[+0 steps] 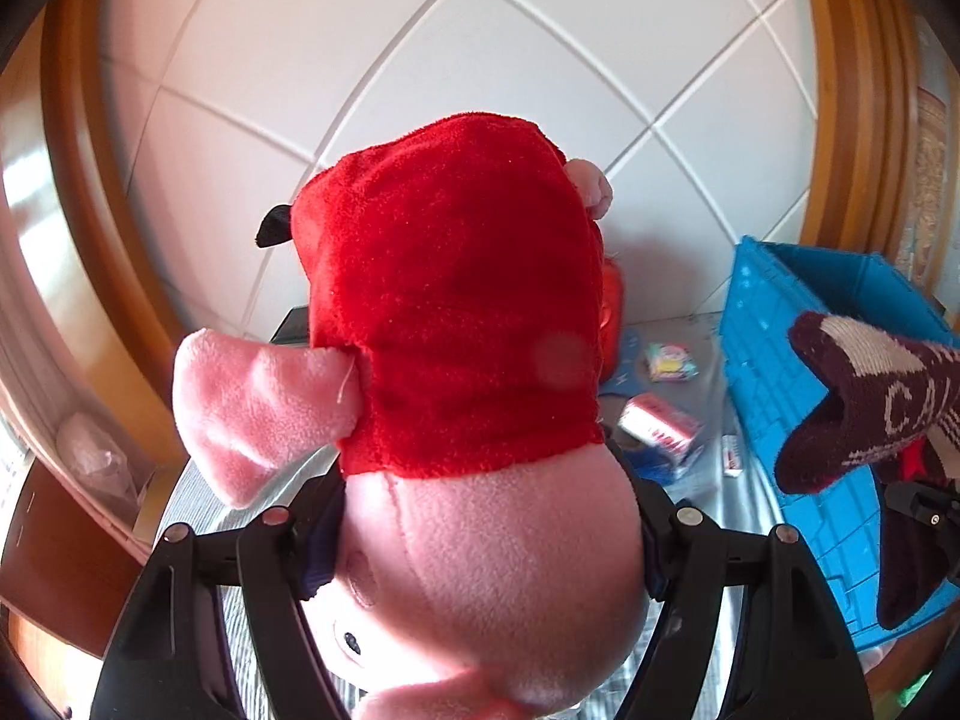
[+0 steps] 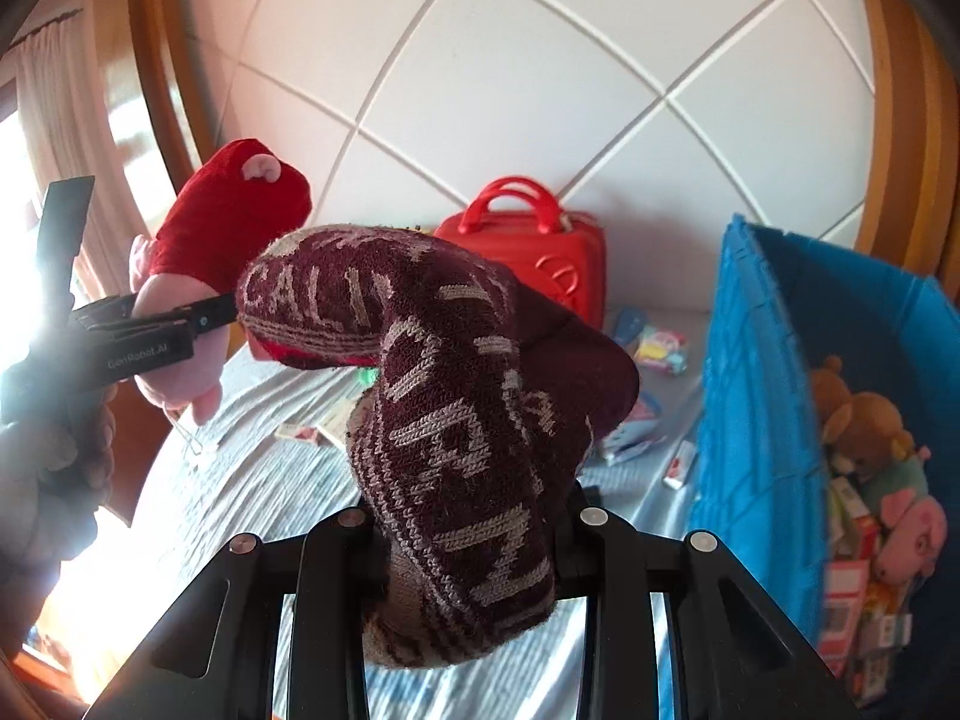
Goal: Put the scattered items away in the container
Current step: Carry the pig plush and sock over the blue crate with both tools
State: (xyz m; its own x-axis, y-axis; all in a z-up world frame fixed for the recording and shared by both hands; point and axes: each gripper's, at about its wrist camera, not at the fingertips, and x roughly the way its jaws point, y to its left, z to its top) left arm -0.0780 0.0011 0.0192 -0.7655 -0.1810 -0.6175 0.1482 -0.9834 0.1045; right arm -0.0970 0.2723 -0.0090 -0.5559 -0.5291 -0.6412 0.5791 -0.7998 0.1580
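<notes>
My left gripper [image 1: 480, 552] is shut on a pink plush pig in a red dress [image 1: 456, 324], held up in the air with its head toward the camera. It also shows in the right wrist view [image 2: 222, 240], at the left. My right gripper [image 2: 468, 540] is shut on a maroon knitted sock with pale lettering [image 2: 456, 420], held above the bed; the sock also shows at the right of the left wrist view [image 1: 864, 396]. The blue container [image 2: 756, 396] stands at the right and holds plush toys [image 2: 900, 516] and small boxes.
A red handbag-style case [image 2: 534, 252] stands at the back of the bed against the white tiled wall. Small packets and boxes [image 2: 654, 348] lie scattered on the striped bedsheet [image 2: 252, 480] near the container. A wooden frame [image 1: 78, 180] curves along the left.
</notes>
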